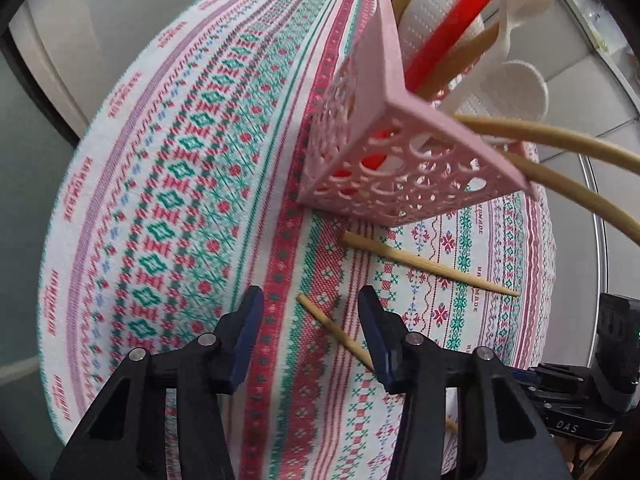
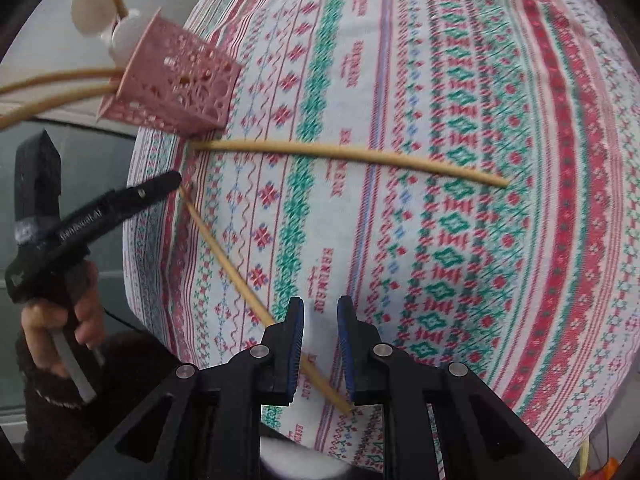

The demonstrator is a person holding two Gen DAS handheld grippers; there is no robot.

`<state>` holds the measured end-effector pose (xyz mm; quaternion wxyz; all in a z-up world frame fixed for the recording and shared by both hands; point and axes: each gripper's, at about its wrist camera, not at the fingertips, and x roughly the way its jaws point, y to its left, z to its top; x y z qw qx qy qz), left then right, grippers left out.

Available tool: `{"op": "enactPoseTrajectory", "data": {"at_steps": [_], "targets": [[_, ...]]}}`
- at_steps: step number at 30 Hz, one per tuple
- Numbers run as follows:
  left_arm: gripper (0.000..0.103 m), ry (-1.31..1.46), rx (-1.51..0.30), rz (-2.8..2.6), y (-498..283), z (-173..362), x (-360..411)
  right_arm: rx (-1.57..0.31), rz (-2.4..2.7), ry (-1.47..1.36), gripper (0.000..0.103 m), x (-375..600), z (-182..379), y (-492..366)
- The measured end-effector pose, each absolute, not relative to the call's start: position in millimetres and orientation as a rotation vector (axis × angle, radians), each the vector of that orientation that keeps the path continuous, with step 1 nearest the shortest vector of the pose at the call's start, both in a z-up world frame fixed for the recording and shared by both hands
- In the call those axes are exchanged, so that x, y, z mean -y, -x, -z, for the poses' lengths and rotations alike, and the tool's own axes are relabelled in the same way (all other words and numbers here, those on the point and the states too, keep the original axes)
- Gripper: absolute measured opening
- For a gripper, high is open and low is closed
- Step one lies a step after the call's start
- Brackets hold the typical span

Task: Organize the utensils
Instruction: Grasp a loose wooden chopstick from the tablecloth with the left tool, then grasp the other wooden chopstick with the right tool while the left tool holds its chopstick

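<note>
Pink and perforated, the utensil holder (image 1: 384, 152) stands on the patterned tablecloth (image 1: 168, 184) near the table's edge, already stuffed with chopsticks, white spoons and something red. Two bamboo chopsticks are left on the cloth: the far chopstick (image 1: 430, 264) lies just below the holder, and the near chopstick (image 1: 334, 330) runs diagonally under the left gripper (image 1: 310, 300). That gripper's fingers are held moderately apart and nothing is gripped; the stick passes beneath the right-hand finger rather than squarely between the two. The right gripper (image 2: 320, 312) is seen with fingers at a narrow gap, the same near chopstick (image 2: 224, 256) crossing under them, and no contact can be confirmed.

A miss is judged likely if the left fingers are closed off-centre: the thin stick could be pinched at one edge and rolled away, or flicked toward the table's edge. Cloth could also be caught and dragged, and the light holder tipped.
</note>
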<state>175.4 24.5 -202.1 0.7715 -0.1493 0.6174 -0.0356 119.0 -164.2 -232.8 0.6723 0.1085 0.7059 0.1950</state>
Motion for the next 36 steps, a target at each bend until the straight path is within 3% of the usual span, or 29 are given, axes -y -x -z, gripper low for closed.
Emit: {"op": "enactPoseTrajectory", "data": {"at_steps": [5,9,12,15,17,23,29,33,36], "targets": [[0.043,0.336,-1.322,-0.005,-166.8,202.6,-9.9,-1.566,-0.425,-0.268,0.019,187.1,226.0,-126.9],[0.027,0.395,-1.304,-0.037,-163.7,206.0,-4.8,-1.551,-0.407,-0.268,0.020,223.4,214.1,-131.5],[0.013,0.414,-1.300,-0.046,-162.7,209.7,1.3,-1.525,-0.396,-0.264,0.027,244.6,203.4,-134.9],[0.010,0.426,-1.296,-0.049,-161.5,213.2,7.9,-1.470,-0.397,-0.230,0.037,255.9,190.4,-146.9],[0.007,0.439,-1.302,-0.039,-158.9,215.9,6.1,-1.426,-0.388,-0.184,0.049,253.7,185.0,-152.4],[0.003,0.487,-1.319,-0.006,-158.4,214.8,-21.8,-1.309,-0.392,0.033,0.058,232.4,174.4,-157.4],[0.003,0.491,-1.291,0.038,-157.0,200.4,-41.7,-1.231,-0.446,0.284,0.060,197.9,187.3,-151.7],[0.003,0.508,-1.294,0.072,-156.1,196.3,-54.0,-1.254,-0.433,0.268,0.060,197.6,201.4,-168.3],[0.003,0.524,-1.305,0.099,-154.7,192.3,-59.1,-1.245,-0.433,0.233,0.066,198.9,206.5,-181.5]]}}
